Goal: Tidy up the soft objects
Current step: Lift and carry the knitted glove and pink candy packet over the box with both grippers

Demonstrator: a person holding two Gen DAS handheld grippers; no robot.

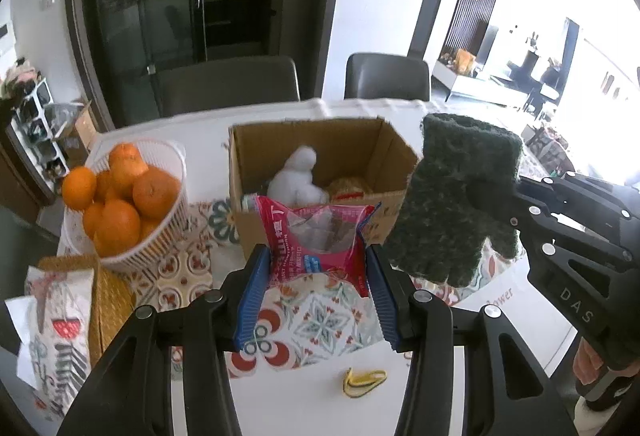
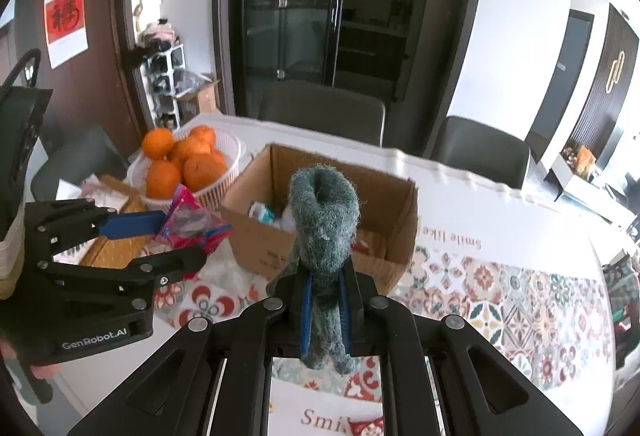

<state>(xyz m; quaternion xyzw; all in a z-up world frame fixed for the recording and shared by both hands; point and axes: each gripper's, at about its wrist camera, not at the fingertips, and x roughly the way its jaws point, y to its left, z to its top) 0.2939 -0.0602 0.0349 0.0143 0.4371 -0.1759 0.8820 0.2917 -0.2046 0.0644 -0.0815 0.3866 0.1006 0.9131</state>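
Left gripper (image 1: 318, 268) spread moderately wide, its blue pads pinching a pink snack packet (image 1: 318, 242) by both side edges; packet held up off the surface, just in front of the cardboard box (image 1: 256, 228). Right gripper (image 2: 325, 310) nearly pressed together, clamping a dark green knitted glove (image 2: 325, 220) (fingerless type, cuff uppermost); glove stands upright above the fingers, in the air at the box's near right corner. Box sits open-topped toward the far edge of the surface (image 1: 320, 404), partly on a patterned cloth (image 1: 320, 320). Inside it: a white plush toy (image 1: 298, 176), something tan beside that, unclear what. White basket of oranges (image 1: 120, 196) stands left of the box, near it. A small yellow band (image 1: 362, 380) lies on the bare surface by the near edge.
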